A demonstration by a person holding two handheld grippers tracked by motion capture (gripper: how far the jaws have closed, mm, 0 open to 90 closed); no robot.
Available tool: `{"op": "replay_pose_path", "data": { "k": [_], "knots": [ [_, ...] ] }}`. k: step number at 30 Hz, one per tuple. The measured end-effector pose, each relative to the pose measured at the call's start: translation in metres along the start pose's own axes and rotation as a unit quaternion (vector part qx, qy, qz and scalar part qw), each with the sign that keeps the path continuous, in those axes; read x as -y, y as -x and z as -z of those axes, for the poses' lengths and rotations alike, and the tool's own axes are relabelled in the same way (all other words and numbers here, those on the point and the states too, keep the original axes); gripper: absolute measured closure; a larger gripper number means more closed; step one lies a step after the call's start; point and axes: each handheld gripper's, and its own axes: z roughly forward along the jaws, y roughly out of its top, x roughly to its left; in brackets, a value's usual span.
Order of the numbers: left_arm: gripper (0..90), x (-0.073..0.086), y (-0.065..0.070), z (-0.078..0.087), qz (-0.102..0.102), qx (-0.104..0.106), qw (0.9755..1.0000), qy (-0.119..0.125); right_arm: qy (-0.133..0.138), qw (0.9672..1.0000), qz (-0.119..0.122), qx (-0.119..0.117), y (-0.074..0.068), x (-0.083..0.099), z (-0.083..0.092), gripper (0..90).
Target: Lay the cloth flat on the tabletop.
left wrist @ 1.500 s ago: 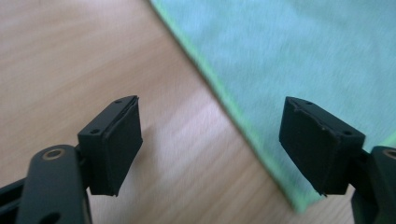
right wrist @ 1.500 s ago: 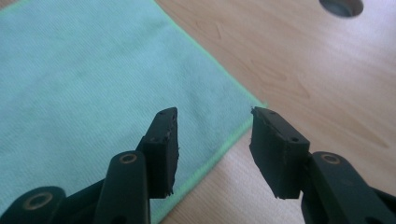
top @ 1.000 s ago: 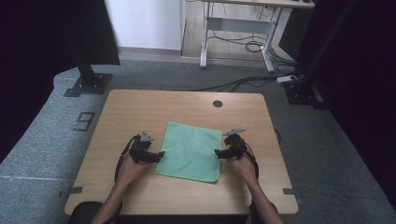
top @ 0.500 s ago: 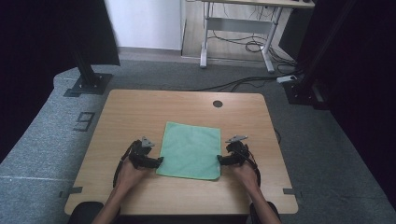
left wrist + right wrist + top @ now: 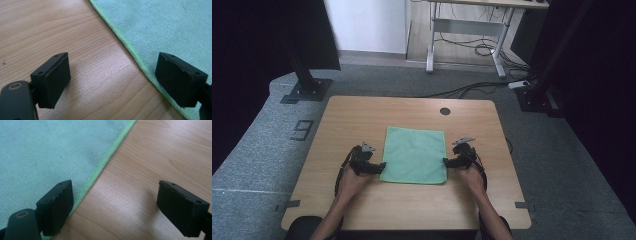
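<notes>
Cloth [image 5: 416, 155] flat on desk [image 5: 362, 115], mid-desk toward near edge, unfolded. Left gripper [image 5: 379, 166] at cloth's near-left corner, right gripper [image 5: 447, 162] at its near-right side. Fingers [image 5: 53, 80] wide open straddling cloth's left hem, nothing held. Right fingers [image 5: 57, 203] wide open over right hem, empty too. Judged: approach done; pinching both edges and any lift or fold not yet done.
</notes>
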Motion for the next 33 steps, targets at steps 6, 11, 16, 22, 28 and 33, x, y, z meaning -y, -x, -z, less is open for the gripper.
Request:
{"op": "replay_pose_path", "data": {
  "k": [6,11,16,22,28,33],
  "knots": [
    [13.7,-0.002,0.001,0.000,-0.011,-0.001,0.9999,-0.003,0.002,1.0000,-0.008,-0.005,0.003,-0.002,-0.003,14.5],
    [14.1,-0.003,0.003,0.004,-0.019,0.001,0.9998,-0.001,0.002,0.9999,-0.004,-0.014,0.004,-0.002,-0.002,15.2],
    [14.1,-0.006,0.003,0.016,-0.023,0.019,0.9995,0.011,0.007,0.9997,0.001,-0.025,0.003,0.000,0.004,15.2],
    [13.7,-0.003,0.003,0.029,-0.023,0.039,0.9988,0.019,0.021,0.9989,0.003,-0.041,0.003,0.001,0.019,13.7],
    [13.7,0.002,0.002,0.044,-0.028,0.046,0.9982,0.026,0.023,0.9985,0.004,-0.050,0.003,0.008,0.034,7.8],
    [12.3,0.012,0.000,0.057,-0.029,0.047,0.9980,0.031,0.026,0.9984,0.004,-0.050,0.003,0.016,0.043,2.4]
  ]
}}
